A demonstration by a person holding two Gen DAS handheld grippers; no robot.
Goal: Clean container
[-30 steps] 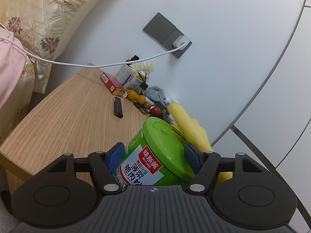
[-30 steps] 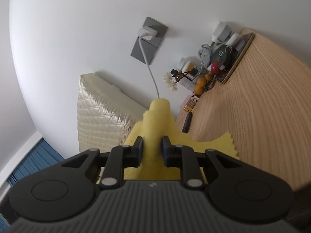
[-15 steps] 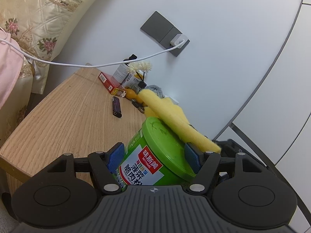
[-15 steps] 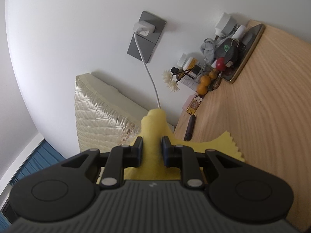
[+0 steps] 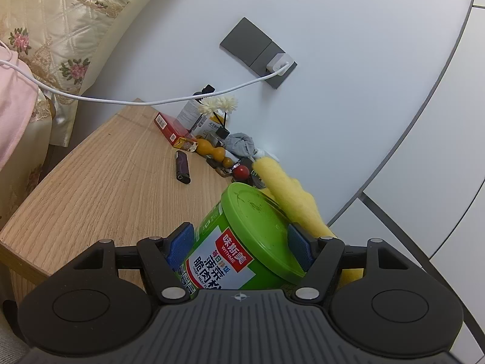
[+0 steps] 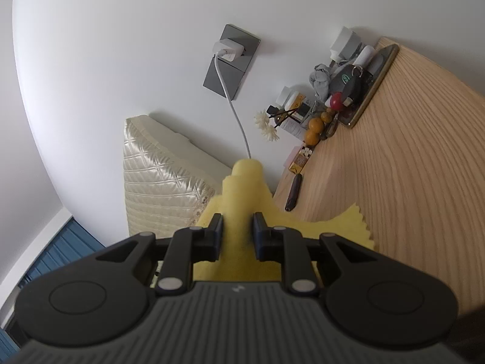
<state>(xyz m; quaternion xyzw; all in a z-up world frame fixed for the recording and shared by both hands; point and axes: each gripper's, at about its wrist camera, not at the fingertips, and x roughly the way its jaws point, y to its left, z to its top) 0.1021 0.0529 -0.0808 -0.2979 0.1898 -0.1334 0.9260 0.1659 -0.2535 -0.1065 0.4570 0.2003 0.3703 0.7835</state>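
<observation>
A green container with a green lid and a red-and-white label sits tilted between the blue pads of my left gripper, which is shut on it above the wooden table. A folded yellow cloth lies along the lid's right rim in the left wrist view. In the right wrist view the same yellow cloth sticks out forward from my right gripper, shut on it. The container itself is hidden from the right wrist view.
Along the wall stand a red box, a black lighter, orange gourds, a red ball, bottles and a grey rag. A white cable hangs from the wall socket. A quilted headboard is on the left.
The yellow cloth swept leftward across the green lid half a second ago, then slid back to the lid's right rim. The container and left gripper stayed still.
</observation>
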